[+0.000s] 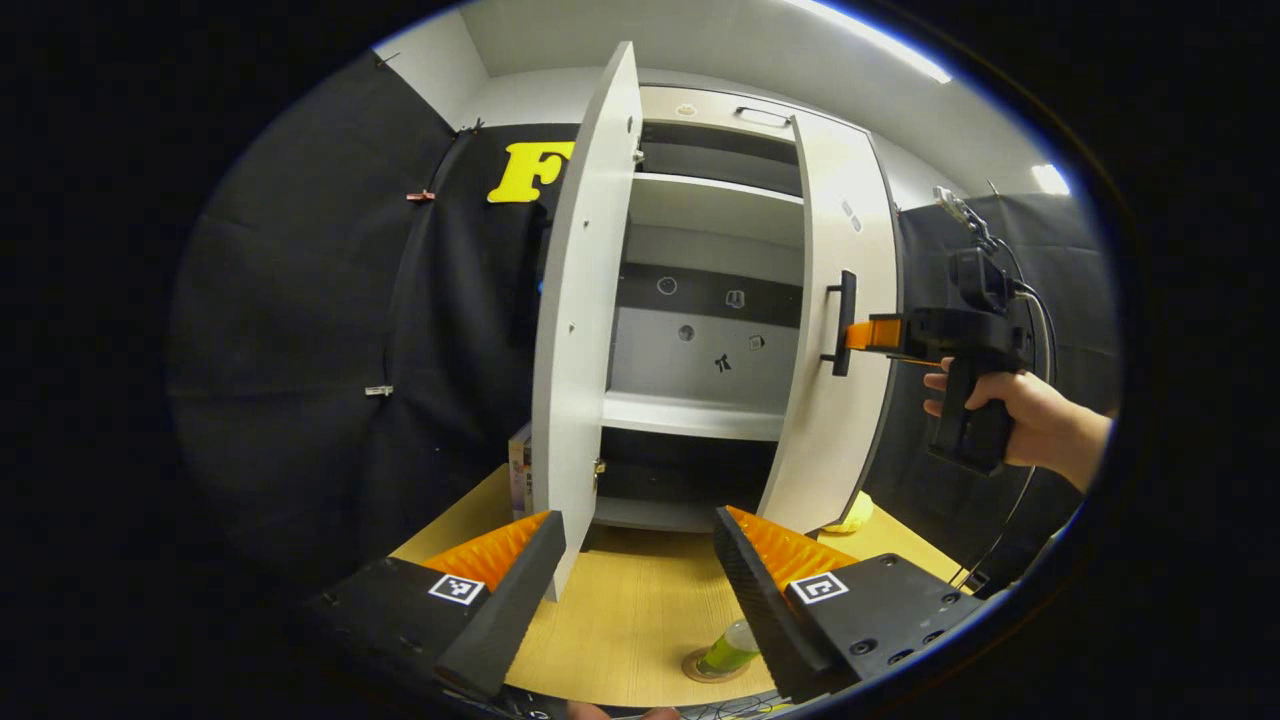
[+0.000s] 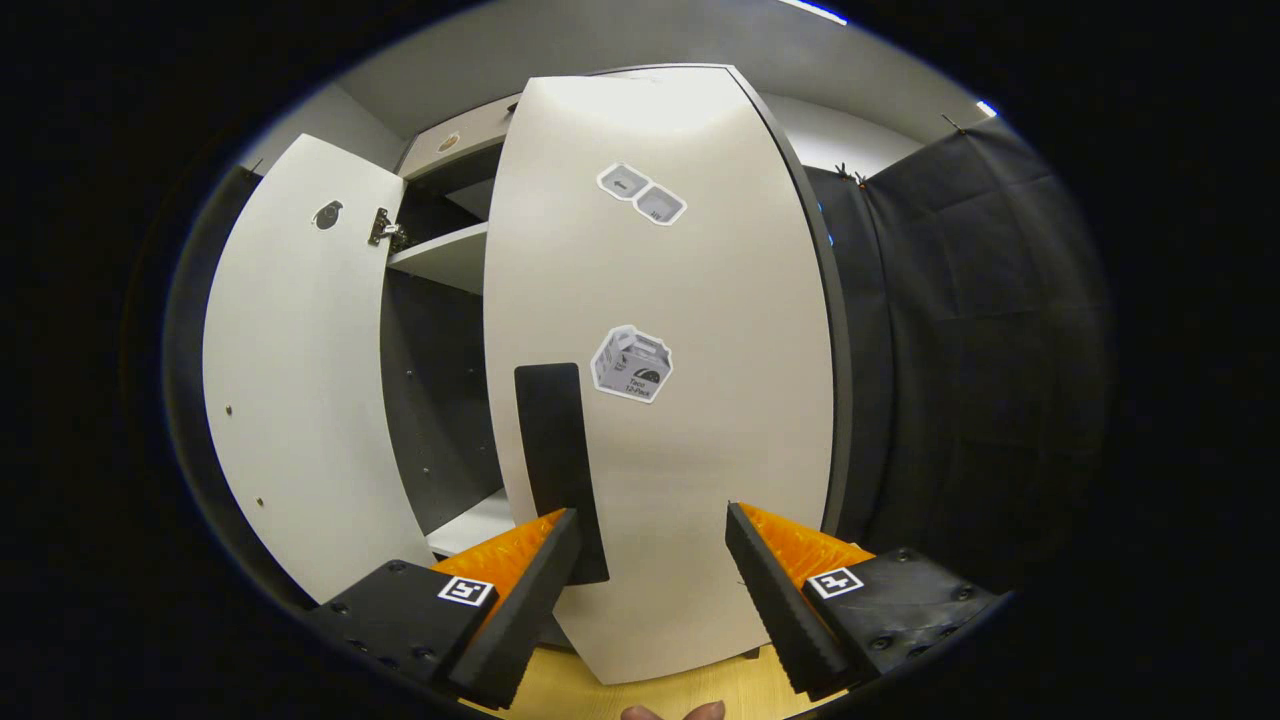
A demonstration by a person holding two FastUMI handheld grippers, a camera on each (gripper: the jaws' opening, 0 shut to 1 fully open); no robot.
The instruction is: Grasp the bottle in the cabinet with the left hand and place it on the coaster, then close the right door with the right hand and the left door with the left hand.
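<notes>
The bottle (image 1: pixel 733 647) stands upright on the coaster (image 1: pixel 712 668) at about 6 o'clock in the left gripper view, on the wooden table (image 1: pixel 640 610) in front of the cabinet (image 1: pixel 700 300), so the first step looks done and the two doors remain. The left tongs (image 1: pixel 640 560) hang wide open over the table, holding nothing, with the bottle just beside the inner edge of the finger on the view's right. Past them at 12 o'clock the cabinet is open; the shelves that show, top, middle and bottom, carry nothing I can make out, only small stickers on the back panel. The left door (image 1: pixel 585 300) stands edge-on at 11 o'clock, fully swung out. The right door (image 1: pixel 840 330) at 1 o'clock is part closed, and the right tongs (image 1: pixel 860 335) reach it at 3 o'clock, tips at the door's dark handle (image 1: pixel 843 322), held by a hand (image 1: pixel 1020 420). In the right gripper view those tongs stand wide apart against the door face, gripping nothing; the handle (image 2: pixel 560 470) sits just beside one finger. A pale yellow object (image 1: pixel 850 515) lies behind the right door's foot.
</notes>
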